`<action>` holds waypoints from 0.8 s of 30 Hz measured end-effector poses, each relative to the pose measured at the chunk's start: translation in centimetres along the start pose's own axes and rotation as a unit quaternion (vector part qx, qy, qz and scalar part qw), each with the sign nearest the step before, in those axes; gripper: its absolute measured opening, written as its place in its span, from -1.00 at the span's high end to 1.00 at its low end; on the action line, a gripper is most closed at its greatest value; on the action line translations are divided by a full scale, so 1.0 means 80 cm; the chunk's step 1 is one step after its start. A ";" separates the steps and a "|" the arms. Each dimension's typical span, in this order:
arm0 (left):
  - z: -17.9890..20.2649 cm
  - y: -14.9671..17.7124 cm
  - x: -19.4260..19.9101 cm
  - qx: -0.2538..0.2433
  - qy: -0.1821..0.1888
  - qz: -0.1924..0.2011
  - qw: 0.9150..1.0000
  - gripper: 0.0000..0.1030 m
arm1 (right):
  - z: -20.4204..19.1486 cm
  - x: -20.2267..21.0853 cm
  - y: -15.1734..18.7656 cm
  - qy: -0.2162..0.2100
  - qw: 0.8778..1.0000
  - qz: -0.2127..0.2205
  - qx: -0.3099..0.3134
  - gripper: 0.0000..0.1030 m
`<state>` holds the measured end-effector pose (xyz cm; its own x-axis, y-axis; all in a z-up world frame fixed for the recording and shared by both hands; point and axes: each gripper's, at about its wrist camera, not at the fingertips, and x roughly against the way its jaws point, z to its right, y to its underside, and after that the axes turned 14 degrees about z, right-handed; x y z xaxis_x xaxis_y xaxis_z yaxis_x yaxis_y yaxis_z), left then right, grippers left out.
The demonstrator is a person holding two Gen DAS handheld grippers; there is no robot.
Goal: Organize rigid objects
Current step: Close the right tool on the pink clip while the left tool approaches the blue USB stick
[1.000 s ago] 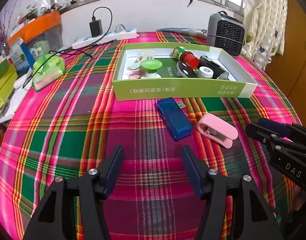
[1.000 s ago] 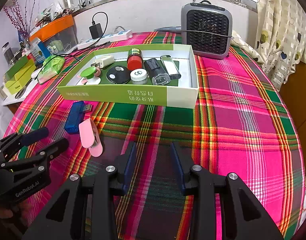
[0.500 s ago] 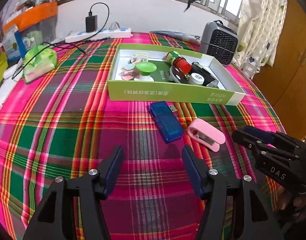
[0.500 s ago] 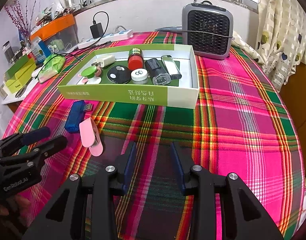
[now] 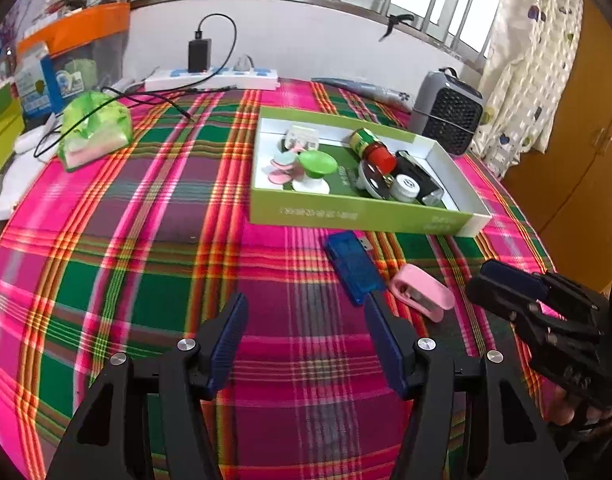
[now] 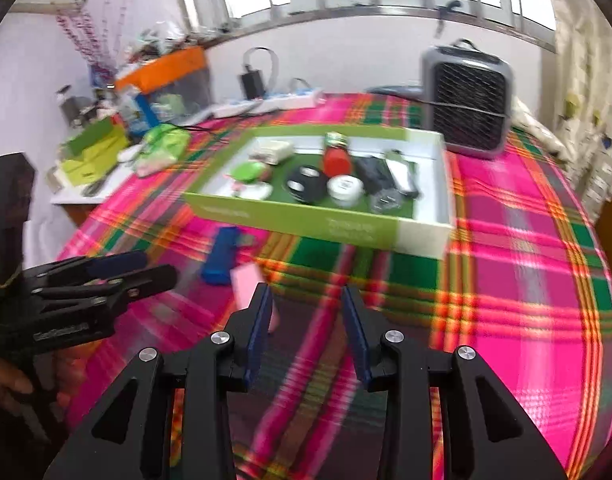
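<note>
Lying flat on the plaid tablecloth [image 5: 146, 240], the blue USB stick [image 5: 353, 266] and pink clip [image 5: 421, 292] sit just before the green tray [image 5: 345, 212], between both grippers. Left gripper [image 5: 304, 316] spread, empty; right gripper [image 6: 306, 306] spread, empty, clip just beyond its left finger.
</note>
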<state>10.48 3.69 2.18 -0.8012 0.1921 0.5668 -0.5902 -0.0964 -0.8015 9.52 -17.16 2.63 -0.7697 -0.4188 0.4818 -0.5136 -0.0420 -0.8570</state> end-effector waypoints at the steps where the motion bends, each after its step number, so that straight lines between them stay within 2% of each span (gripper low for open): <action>1: -0.002 -0.001 0.000 0.002 0.001 0.001 1.000 -0.16 | -0.005 -0.001 -0.001 -0.010 1.000 -0.001 0.006 0.27; 4: -0.003 -0.001 0.002 -0.004 0.006 0.004 1.000 -0.16 | -0.023 -0.011 -0.004 -0.034 0.999 -0.007 0.039 0.27; 7: -0.007 -0.001 0.003 0.003 0.016 0.003 1.000 -0.16 | -0.035 -0.025 -0.004 -0.033 0.997 -0.019 0.064 0.27; 14: -0.014 -0.001 0.004 0.008 0.023 0.005 1.000 -0.16 | -0.040 -0.046 0.001 -0.034 0.996 -0.044 0.072 0.27; 24: -0.015 0.001 -0.001 0.004 0.057 0.001 0.998 -0.16 | -0.041 -0.067 0.004 -0.015 0.994 -0.067 0.086 0.27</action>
<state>10.58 4.83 1.85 -0.7867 0.3007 0.5391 -0.5890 -0.1043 -0.8014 12.28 -11.96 0.38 -0.6866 -0.4252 0.5897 -0.5358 -0.2524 -0.8057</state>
